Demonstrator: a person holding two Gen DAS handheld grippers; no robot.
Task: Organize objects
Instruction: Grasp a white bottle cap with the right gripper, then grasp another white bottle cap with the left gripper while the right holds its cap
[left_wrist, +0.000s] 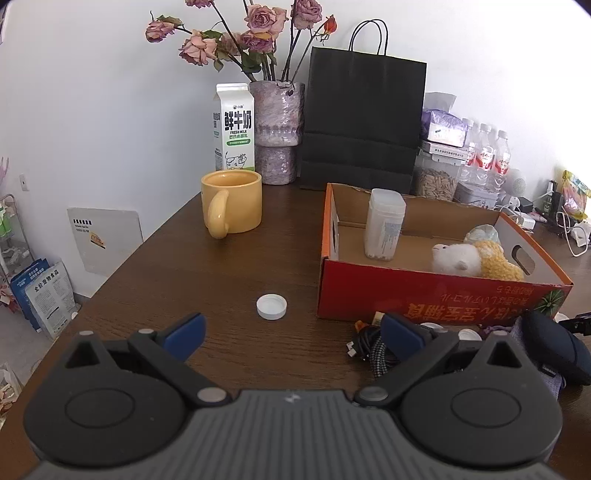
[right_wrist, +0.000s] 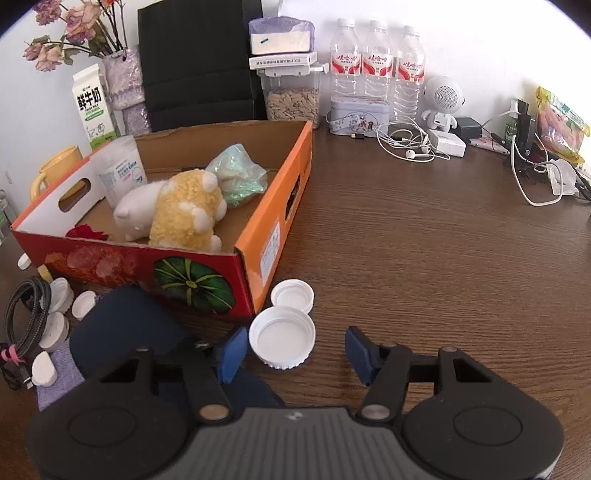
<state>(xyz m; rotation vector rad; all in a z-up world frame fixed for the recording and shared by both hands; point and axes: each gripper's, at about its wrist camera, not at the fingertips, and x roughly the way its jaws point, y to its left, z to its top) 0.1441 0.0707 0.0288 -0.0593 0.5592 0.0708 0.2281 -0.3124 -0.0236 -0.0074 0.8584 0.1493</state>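
My right gripper (right_wrist: 295, 350) jaws stand open around the large white plastic cap (right_wrist: 282, 341); closing off-centre could flick it into the smaller white cap (right_wrist: 292, 295) just beyond.

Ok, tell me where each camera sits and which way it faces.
Left wrist: on the left tongs, facing the table, a lone white cap and the yellow mug; both blue fingers show, open.
Right wrist: on the right tongs, looking down at a large white cap between its fingers.
Shared: the cardboard box, the milk carton.
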